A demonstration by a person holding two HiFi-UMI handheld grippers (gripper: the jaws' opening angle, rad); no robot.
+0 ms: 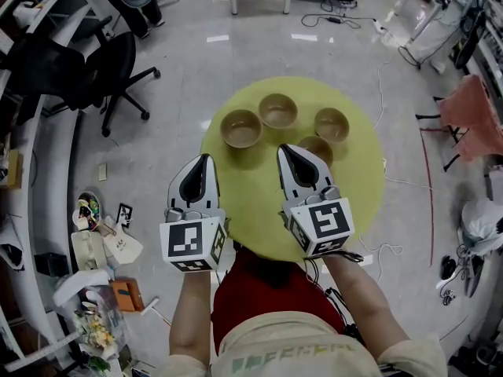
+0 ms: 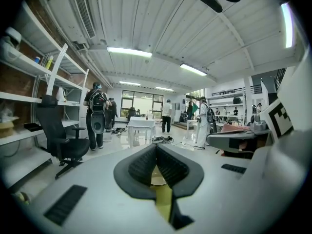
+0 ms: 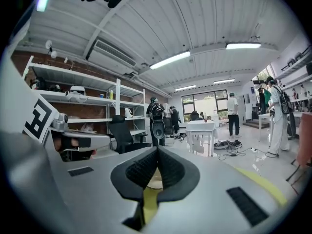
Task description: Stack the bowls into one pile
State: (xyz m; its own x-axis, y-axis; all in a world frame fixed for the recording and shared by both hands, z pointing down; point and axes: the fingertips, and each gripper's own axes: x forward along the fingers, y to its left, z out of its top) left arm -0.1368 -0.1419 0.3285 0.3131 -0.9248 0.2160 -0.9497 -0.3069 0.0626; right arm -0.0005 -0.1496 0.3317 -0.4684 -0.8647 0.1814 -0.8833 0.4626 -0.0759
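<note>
Your left tool [image 1: 203, 163] had its jaws together with nothing in them. Your right tool [image 1: 286, 154] was the same, tips pressed to each other and empty. Four small tan round bowls sat on the round yellow bench [image 1: 253, 210], each apart from the others, none stacked yet.

The key relation was the near bowl [image 1: 321, 148]. It lay just beside your right tool's tip at 3 o'clock, partly hidden under that tool's body. The right hand was clearly nearer to it.

The left bowl [image 1: 240, 128] lay at about 1 o'clock from your left tool's tip, near but not touching. The middle bowl [image 1: 278, 111] was at 12 o'clock on the bench. The far right bowl [image 1: 332, 124] sat just past the near one.

Being round, the bowls had no long axis. The row ran in an arc from 9 to 3 o'clock. All were upright, mouths up. Judgement: either tool would need its jaws parted before taking a rim.

The bench top looked flat and plain. Around it was a glossy grey floor [image 1: 181, 53] with a black office chair [image 1: 110, 65] at 10 o'clock, loose cables [image 1: 338, 18] at 1 o'clock and cluttered shelving [image 1: 94, 234] at 8 o'clock.
</note>
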